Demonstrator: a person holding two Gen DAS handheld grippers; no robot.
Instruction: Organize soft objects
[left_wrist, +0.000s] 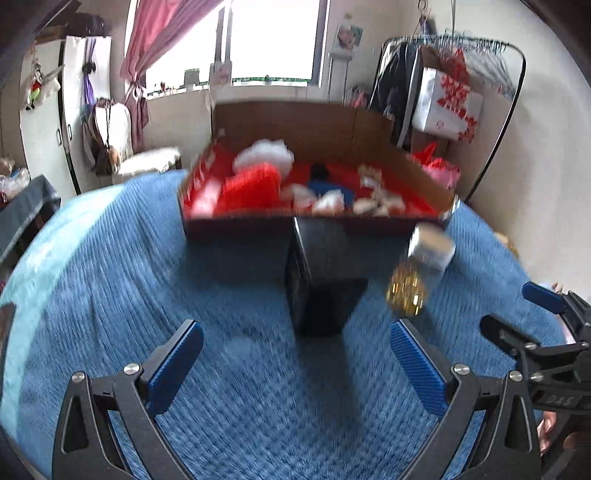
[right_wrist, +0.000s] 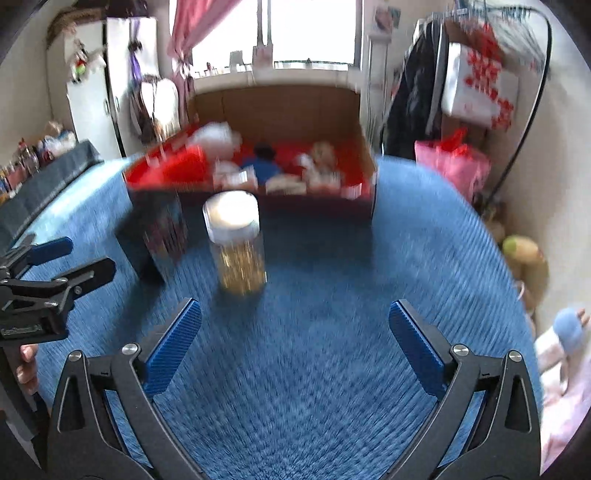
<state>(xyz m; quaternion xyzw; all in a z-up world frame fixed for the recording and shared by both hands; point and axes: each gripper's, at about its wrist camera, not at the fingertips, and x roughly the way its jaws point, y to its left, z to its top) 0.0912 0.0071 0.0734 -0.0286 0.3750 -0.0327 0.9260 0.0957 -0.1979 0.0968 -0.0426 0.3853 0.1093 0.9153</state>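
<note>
In the left wrist view, the left gripper hung over the blue bedspread with its blue-padded fingers spread wide apart and nothing between them. The soft toys lay well beyond it, heaped in a red-lined cardboard box at the far end of the bed; motion blur made the individual toys hard to tell apart, though a red one, a white one and a dark blue one showed. Between the claw and the box stood a dark rectangular box, and to its right a clear jar with a white lid and golden contents. The right gripper showed at the right edge.

In the right wrist view, the right gripper likewise hovered above the bedspread, its fingers parted and empty. The jar stood ahead and slightly left of it, upright, with the dark box further left. The cardboard box of soft toys sat far beyond both. The left gripper appeared at the left edge, also splayed.
</note>
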